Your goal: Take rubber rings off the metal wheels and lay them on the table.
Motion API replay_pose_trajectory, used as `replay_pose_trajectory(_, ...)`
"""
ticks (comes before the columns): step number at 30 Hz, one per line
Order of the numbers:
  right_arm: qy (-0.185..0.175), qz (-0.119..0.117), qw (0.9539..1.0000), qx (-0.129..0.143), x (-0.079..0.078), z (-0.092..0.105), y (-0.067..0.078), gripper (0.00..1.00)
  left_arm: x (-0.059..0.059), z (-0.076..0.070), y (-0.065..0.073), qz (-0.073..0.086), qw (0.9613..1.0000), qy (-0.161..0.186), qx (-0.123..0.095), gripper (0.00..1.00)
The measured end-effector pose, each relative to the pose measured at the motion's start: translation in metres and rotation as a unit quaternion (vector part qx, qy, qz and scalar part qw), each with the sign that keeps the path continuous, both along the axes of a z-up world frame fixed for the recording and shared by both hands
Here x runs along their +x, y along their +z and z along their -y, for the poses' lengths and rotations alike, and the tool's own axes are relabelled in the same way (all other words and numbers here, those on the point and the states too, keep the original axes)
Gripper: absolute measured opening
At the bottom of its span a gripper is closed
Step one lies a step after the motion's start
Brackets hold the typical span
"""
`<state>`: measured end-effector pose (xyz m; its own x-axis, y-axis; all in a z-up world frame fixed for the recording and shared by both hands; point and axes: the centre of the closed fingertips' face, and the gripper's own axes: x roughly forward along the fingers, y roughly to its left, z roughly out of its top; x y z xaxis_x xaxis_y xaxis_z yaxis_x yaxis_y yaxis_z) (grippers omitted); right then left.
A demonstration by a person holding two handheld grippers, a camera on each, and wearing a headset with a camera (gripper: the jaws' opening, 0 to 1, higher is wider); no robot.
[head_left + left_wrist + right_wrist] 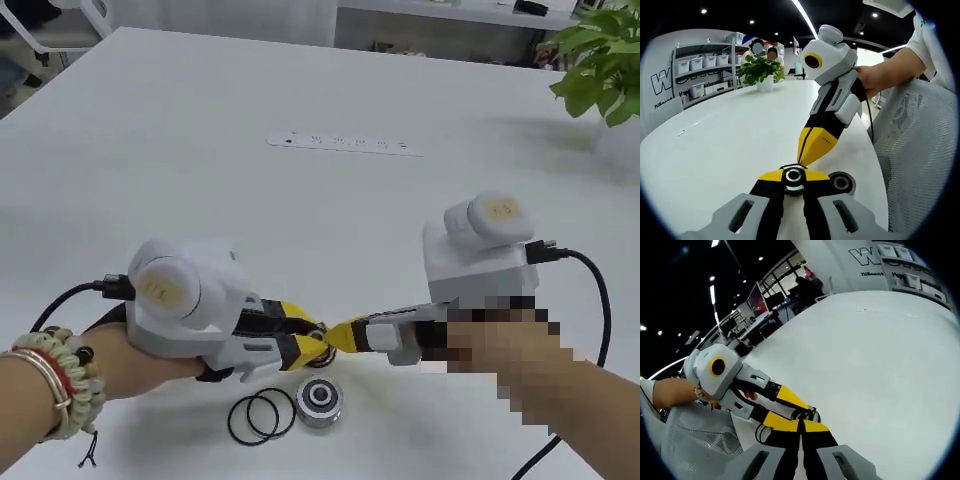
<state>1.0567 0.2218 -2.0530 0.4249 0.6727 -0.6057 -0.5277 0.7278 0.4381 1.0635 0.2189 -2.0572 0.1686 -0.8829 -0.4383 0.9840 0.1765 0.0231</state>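
The left hand-held gripper (pixel 793 175) is clamped on a metal wheel (pixel 794 180), its yellow jaw tips pressing from either side so that part of the rim stays exposed between them. The right hand-held gripper (pixel 804 156) comes in from 3 o'clock in the head view with its jaws pressed together to a narrow point. Its tip touches the far edge of the held wheel. That reads as picking at a rubber ring on the rim, one tool bracing while the other peels (whether a ring is actually nipped between those jaws is too small to tell). The two meet just above the tabletop (pixel 300 220), low enough, I judge, that anything freed can be set down at once. At 6 o'clock from the meeting point a second wheel (pixel 318 398) lies flat. Just beside it at 7 o'clock two rubber rings (pixel 262 415) lie overlapping, apparently laid out as finished work. Well apart at 12 o'clock sits a power strip (pixel 345 143).
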Motion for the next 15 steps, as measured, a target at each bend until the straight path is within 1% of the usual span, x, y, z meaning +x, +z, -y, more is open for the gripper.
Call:
replay_pose_trajectory(8,-0.012,-0.002,0.9999,-0.002,0.0024,0.0078,-0.0009,0.0,0.0,0.0001,0.0001,-0.001,1.0,0.002,-0.001,0.08)
replay_pose_trajectory(15,-0.015,-0.002,0.9999,-0.005,0.0024,0.009,-0.001,0.0,-0.0008,-0.0001,0.0001,-0.002,1.0,0.001,0.001,0.08)
